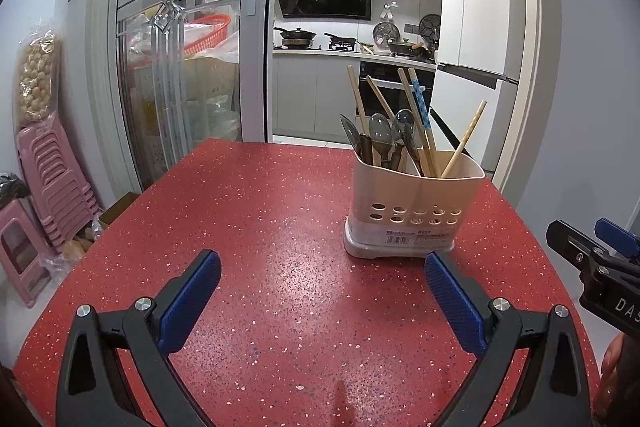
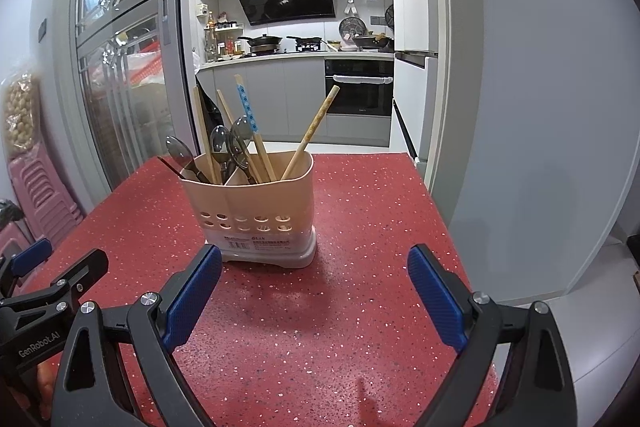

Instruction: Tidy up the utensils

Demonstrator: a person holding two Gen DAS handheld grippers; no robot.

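Observation:
A beige utensil holder (image 1: pixel 412 203) with two compartments stands on the red speckled table (image 1: pixel 256 227). Spoons (image 1: pixel 380 135) fill its left compartment and wooden chopsticks (image 1: pixel 464 139) lean in the right one. It also shows in the right wrist view (image 2: pixel 260 211), with spoons (image 2: pixel 224 143) and chopsticks (image 2: pixel 312 131). My left gripper (image 1: pixel 322 263) is open and empty, just in front of the holder and to its left. My right gripper (image 2: pixel 314 259) is open and empty, just in front of the holder and to its right; it also shows at the right edge of the left wrist view (image 1: pixel 592 251).
The table (image 2: pixel 360 211) ends at its far edge before an open kitchen doorway (image 1: pixel 352 27). A glass sliding door (image 1: pixel 180 47) stands at the left. Stacked pink stools (image 1: pixel 52 179) sit on the floor left of the table. A white wall (image 2: pixel 540 107) is at the right.

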